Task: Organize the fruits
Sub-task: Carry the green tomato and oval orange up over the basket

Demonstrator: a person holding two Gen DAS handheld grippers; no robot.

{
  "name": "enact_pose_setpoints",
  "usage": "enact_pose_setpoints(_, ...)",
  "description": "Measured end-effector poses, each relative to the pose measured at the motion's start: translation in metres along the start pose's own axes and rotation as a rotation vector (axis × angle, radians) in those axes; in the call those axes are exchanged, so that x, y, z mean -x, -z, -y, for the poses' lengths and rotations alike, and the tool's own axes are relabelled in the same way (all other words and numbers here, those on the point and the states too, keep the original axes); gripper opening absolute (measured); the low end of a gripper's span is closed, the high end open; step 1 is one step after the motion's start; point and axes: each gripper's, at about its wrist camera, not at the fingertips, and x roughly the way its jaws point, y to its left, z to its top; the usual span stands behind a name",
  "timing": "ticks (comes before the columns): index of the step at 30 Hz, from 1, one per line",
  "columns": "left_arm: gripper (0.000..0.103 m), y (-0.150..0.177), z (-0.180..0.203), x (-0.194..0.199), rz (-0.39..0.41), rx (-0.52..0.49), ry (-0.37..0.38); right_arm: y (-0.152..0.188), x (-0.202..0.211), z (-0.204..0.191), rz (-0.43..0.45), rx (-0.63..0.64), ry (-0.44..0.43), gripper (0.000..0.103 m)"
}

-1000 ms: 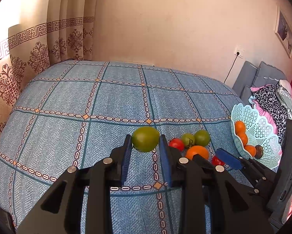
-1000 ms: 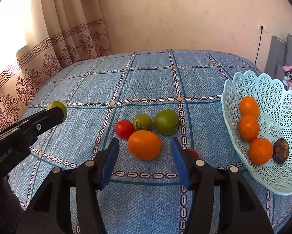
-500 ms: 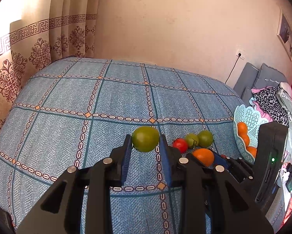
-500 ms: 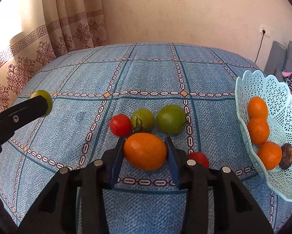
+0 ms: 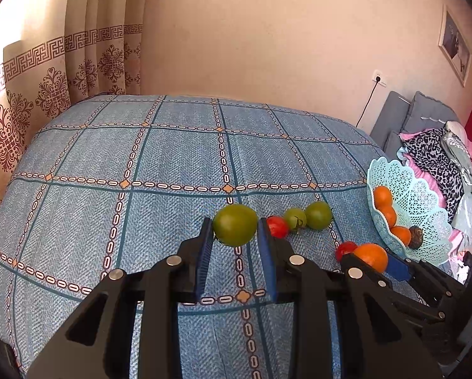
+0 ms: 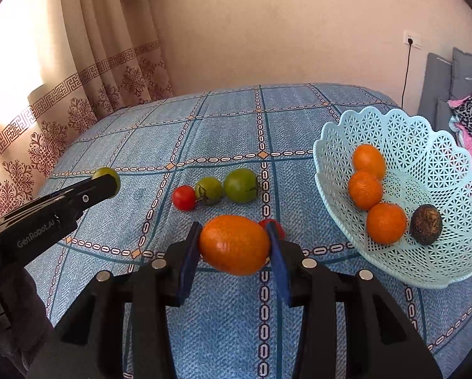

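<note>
The right gripper (image 6: pixel 235 246) now clamps the orange (image 6: pixel 235 244) between its blue pads and holds it clear of the bedspread (image 6: pixel 204 132); a second ago its jaws stood wide with the orange lying on the cloth between them, and half a second ago they had just closed on it. In the left wrist view the same orange (image 5: pixel 371 255) shows at the tip of the right gripper (image 5: pixel 374 260), now closer to the basket (image 5: pixel 425 195) than before. The left gripper (image 5: pixel 235 230) keeps its grip on a green tomato (image 5: pixel 235 225), pads pressed to both sides, held above the bedspread much as it was a second ago. Just past the orange a small red tomato (image 6: pixel 275 225) peeks out on the cloth, mostly hidden earlier. Farther on, a row of three lies unmoved: a red tomato (image 6: pixel 184 197), a smaller green tomato (image 6: pixel 208 190) touching it, and a larger green tomato (image 6: pixel 240 185) beside that. To the right the pale blue basket (image 6: pixel 393 126) sits on the bedspread with three oranges (image 6: pixel 365 189) and a dark brown fruit (image 6: pixel 426 224) inside, as before. Behind the bed hang patterned curtains (image 6: pixel 87 72).
</note>
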Motion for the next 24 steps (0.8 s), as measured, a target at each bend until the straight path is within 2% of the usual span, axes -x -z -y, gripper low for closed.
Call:
enact_pose_setpoints(13, 0.029, 0.007, 0.026, 0.001, -0.007, -0.059, 0.050, -0.004, 0.038, 0.031, 0.076, -0.084, 0.019, 0.042)
enact_pose_setpoints(18, 0.029, 0.009, 0.037, 0.002, -0.013, -0.076, 0.091, -0.003, 0.051, 0.048, 0.100, -0.114, 0.046, 0.042)
enact_pose_setpoints(24, 0.029, 0.010, 0.045, 0.004, -0.009, -0.103, 0.091, 0.002, 0.059, 0.073, 0.110, -0.158, 0.076, 0.042)
